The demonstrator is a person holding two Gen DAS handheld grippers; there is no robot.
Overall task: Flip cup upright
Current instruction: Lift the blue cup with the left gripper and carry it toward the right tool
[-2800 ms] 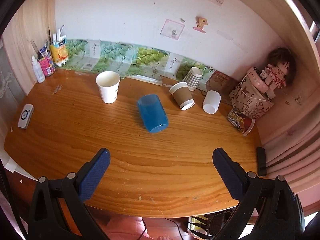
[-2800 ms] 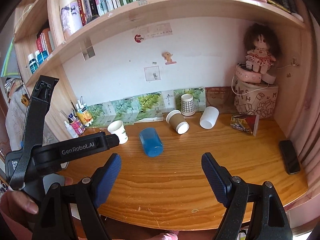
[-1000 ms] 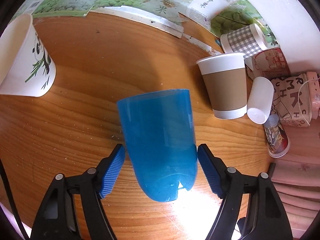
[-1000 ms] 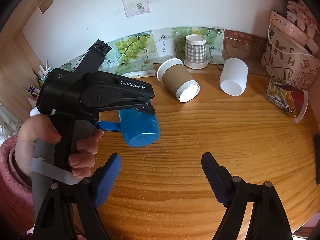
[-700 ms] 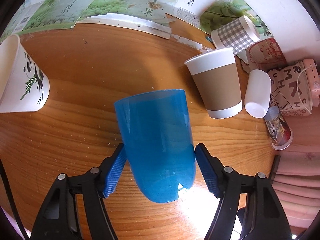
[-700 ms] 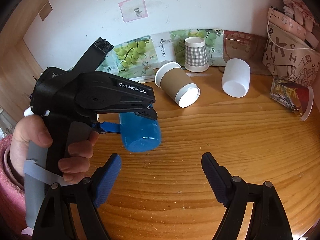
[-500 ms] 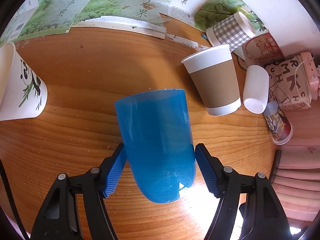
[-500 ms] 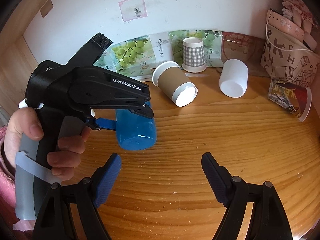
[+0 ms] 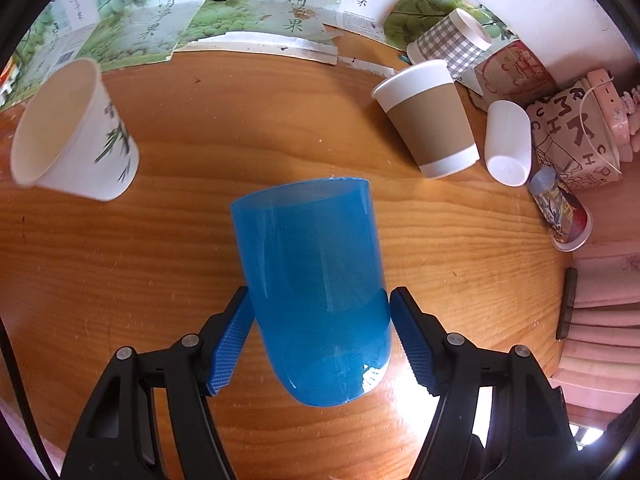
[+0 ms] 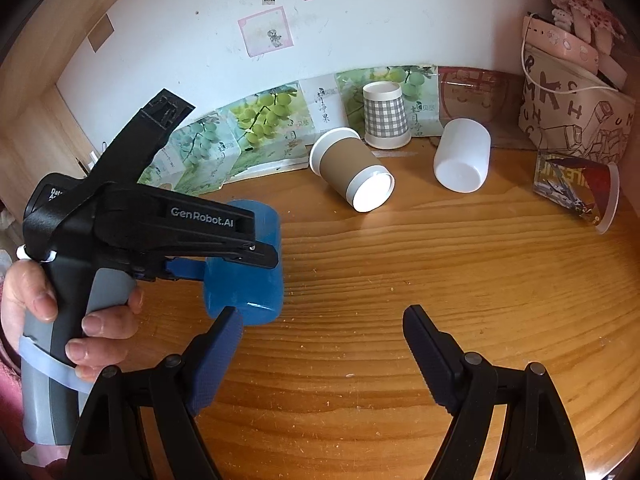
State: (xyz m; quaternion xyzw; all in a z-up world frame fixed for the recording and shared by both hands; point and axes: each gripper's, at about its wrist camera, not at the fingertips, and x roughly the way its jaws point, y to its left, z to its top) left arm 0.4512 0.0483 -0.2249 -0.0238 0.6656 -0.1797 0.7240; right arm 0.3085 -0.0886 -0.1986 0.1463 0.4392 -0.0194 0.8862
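A blue translucent plastic cup (image 9: 316, 292) lies on its side, its base towards the camera. My left gripper (image 9: 318, 320) is shut on the blue cup, one blue pad on each side near its base. In the right wrist view the blue cup (image 10: 248, 268) sits in the left gripper just above the wooden desk (image 10: 440, 280), open end towards the wall. My right gripper (image 10: 320, 344) is open and empty, low over the desk in front of the cup.
A white printed paper cup (image 9: 72, 132) stands at the left. A brown-sleeved cup (image 10: 352, 172), a white cup (image 10: 462, 156) and a printed cup (image 10: 576, 184) lie on their sides. A checked cup (image 10: 384, 116) stands inverted by the wall. A patterned bag (image 10: 572, 108) sits at the right.
My left gripper came down over the blue cup and closed on it, then lifted it slightly and tilted it. My right gripper stayed open and drew closer to the desk.
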